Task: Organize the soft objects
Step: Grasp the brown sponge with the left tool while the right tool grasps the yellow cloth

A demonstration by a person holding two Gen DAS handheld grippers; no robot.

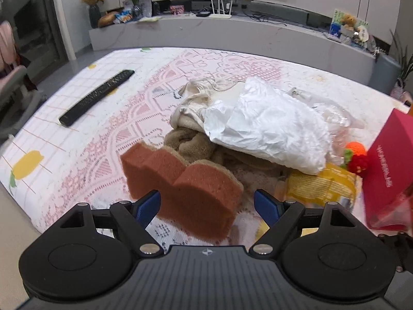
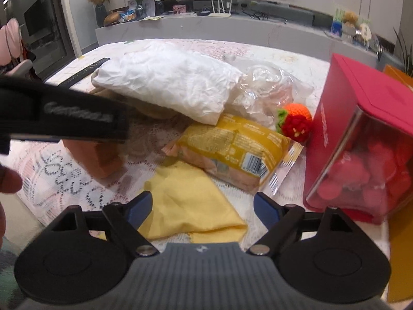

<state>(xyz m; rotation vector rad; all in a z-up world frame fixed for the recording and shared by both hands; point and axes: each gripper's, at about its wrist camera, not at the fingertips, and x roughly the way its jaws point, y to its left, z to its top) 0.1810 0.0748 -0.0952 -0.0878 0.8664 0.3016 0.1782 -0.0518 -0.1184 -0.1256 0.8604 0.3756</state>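
Observation:
A brown-orange sponge [image 1: 180,180] stands on the lace tablecloth right in front of my left gripper [image 1: 207,206], which is open with its jaws on either side of the sponge's near end. The sponge also shows in the right wrist view [image 2: 98,157], partly hidden by the left gripper's body. My right gripper [image 2: 202,208] is open and empty above a yellow cloth [image 2: 191,201]. Behind lie a brown towel [image 1: 191,144], a white crumpled bag [image 1: 268,126], a yellow packet [image 2: 232,152] and a knitted orange-red toy [image 2: 294,122].
A red box [image 2: 361,118] with a clear front stands at the right. A black remote [image 1: 96,97] lies at the far left of the table. A clear plastic bag [image 2: 268,87] lies behind the packet. The table's near edge [image 1: 20,201] is at the left.

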